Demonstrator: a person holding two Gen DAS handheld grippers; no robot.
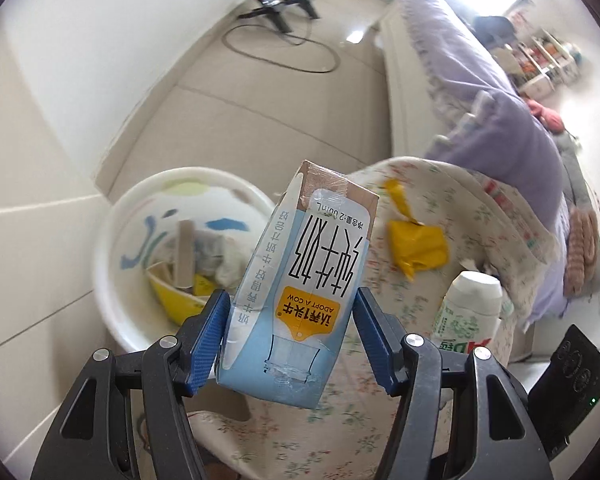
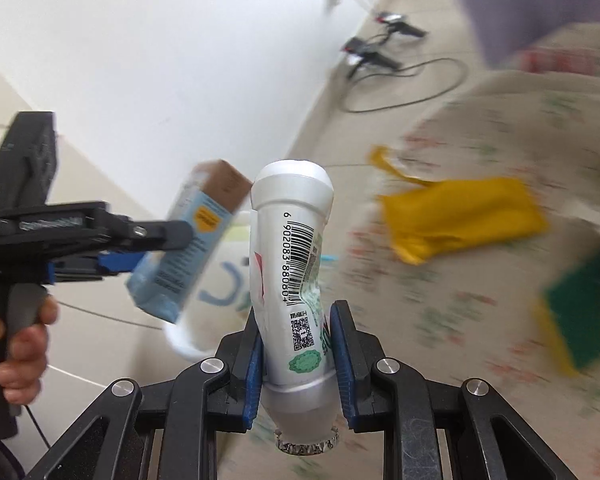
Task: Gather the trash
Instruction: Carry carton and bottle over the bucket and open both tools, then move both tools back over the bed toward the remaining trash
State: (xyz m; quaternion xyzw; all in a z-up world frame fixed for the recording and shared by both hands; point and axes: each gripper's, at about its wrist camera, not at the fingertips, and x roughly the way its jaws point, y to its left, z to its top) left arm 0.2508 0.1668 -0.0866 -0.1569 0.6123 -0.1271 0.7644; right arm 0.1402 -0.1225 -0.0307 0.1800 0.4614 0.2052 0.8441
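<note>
A blue and white milk carton [image 1: 296,280] with a brown taped end is clamped between the blue pads of my left gripper [image 1: 290,336]; the right wrist view shows the same carton [image 2: 188,240] held at the left. My right gripper [image 2: 298,360] is shut on a white plastic bottle [image 2: 290,276] with a barcode, squeezing its waist. That bottle [image 1: 470,312] also shows at the right of the left wrist view. A white bin [image 1: 120,280] with trash inside stands on the floor just beyond the carton. A crumpled yellow bag [image 1: 416,246] lies on the floral cloth.
The floral cloth [image 2: 480,320] covers a low surface at the right, with the yellow bag [image 2: 460,216] and a green and yellow sponge [image 2: 580,308] on it. Lilac bedding [image 1: 512,140] lies behind. Black stands and a cable [image 1: 284,44] sit on the tiled floor by the white wall.
</note>
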